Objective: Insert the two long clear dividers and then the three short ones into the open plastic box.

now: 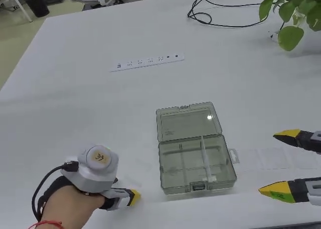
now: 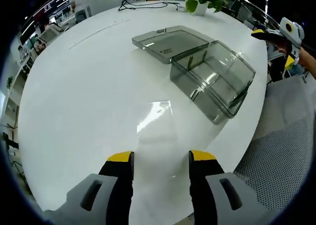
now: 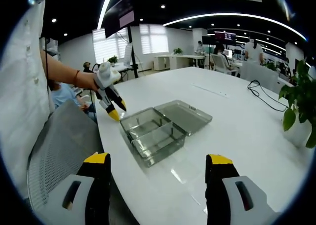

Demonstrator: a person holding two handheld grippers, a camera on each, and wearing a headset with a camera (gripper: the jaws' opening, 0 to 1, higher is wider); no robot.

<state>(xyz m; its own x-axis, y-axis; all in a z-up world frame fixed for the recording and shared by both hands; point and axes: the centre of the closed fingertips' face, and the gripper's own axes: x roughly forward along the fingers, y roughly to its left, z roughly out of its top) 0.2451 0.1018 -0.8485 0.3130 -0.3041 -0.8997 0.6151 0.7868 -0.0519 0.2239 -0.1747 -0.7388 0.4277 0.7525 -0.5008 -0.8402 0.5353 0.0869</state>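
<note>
The clear grey plastic box (image 1: 197,164) lies open mid-table, its lid (image 1: 187,120) flat behind it. One long clear divider (image 1: 205,158) stands inside, running front to back. More clear dividers (image 1: 268,158) lie flat on the table right of the box. My right gripper (image 1: 281,162) hovers open over their right end, nothing between its fingers. My left gripper (image 1: 125,197) sits low at the front left, pointing at the box, open and empty. From the left gripper view, a clear flat piece (image 2: 155,115) lies ahead of the left gripper (image 2: 161,158), short of the box (image 2: 212,79).
A white power strip (image 1: 147,62) lies behind the box, with a black cable (image 1: 220,15) and a potted plant (image 1: 293,15) at the far right. The table's front edge runs just below both grippers. A mesh chair (image 3: 64,141) stands at that edge.
</note>
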